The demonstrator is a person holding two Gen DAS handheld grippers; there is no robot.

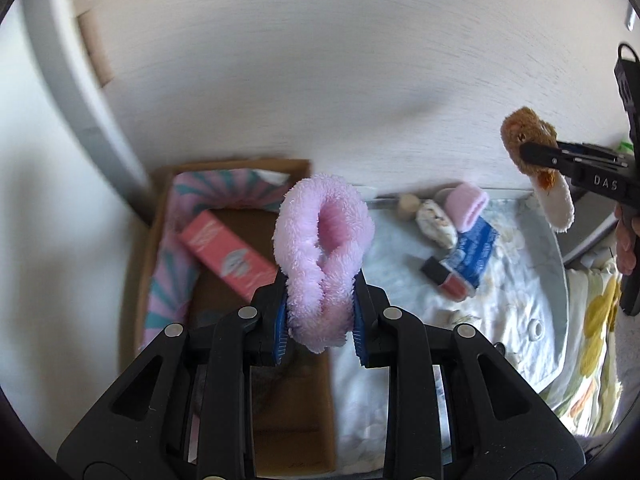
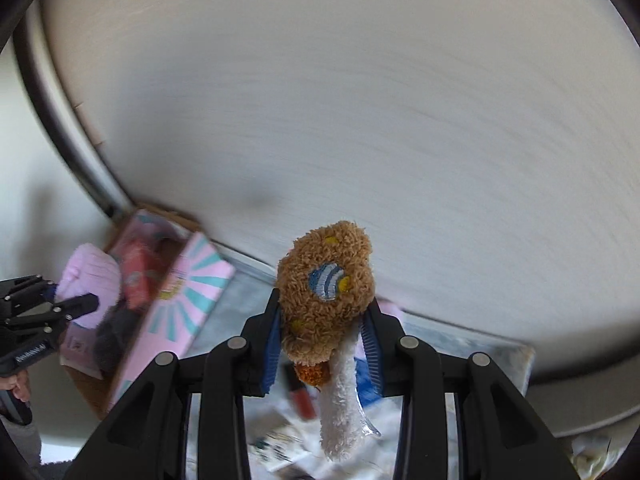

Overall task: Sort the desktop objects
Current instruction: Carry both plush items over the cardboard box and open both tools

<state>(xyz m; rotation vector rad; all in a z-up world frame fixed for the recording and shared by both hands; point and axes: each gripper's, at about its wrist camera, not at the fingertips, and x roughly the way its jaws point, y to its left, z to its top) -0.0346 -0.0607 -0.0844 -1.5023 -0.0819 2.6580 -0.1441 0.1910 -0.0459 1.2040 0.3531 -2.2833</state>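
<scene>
Two containers lie side by side against a pale wall. On the left, one open cardboard box (image 1: pixel 160 216) holds one coral-pink carton (image 1: pixel 224 254), lying diagonally on the box floor, and a pink sheet with teal rays (image 1: pixel 176 256) that lines the box's far and left sides. On the right, one grey tray (image 1: pixel 556 276) with a pale, marbled-looking floor holds a loose group of small things: one pink and white roll (image 1: pixel 467 204), one speckled shell-like piece (image 1: pixel 436 222), one small beige knob (image 1: pixel 409 207), one blue packet (image 1: pixel 476 254) and one bottle of pink liquid with a dark cap (image 1: pixel 444 278). The bottle rests against the blue packet. A cloth with yellow patterning (image 1: pixel 596 332) lies to the right of the tray.

Left gripper (image 1: pixel 320 316): the jaws are closed onto one fluffy pink looped band (image 1: pixel 322 256), pinching its lower end between blue pads (image 1: pixel 281 320); the loop stands up above the fingers, in the air over the boundary between box and tray.

Right gripper (image 2: pixel 322 344): the jaws are closed onto one brown plush toy (image 2: pixel 326 288) with a blue and white embroidered patch and yellow dots, from which a white fluffy strip (image 2: pixel 340 412) hangs down. The toy is held in the air above the tray. In the left wrist view the same toy appears at upper right, clear of everything below it.
</scene>
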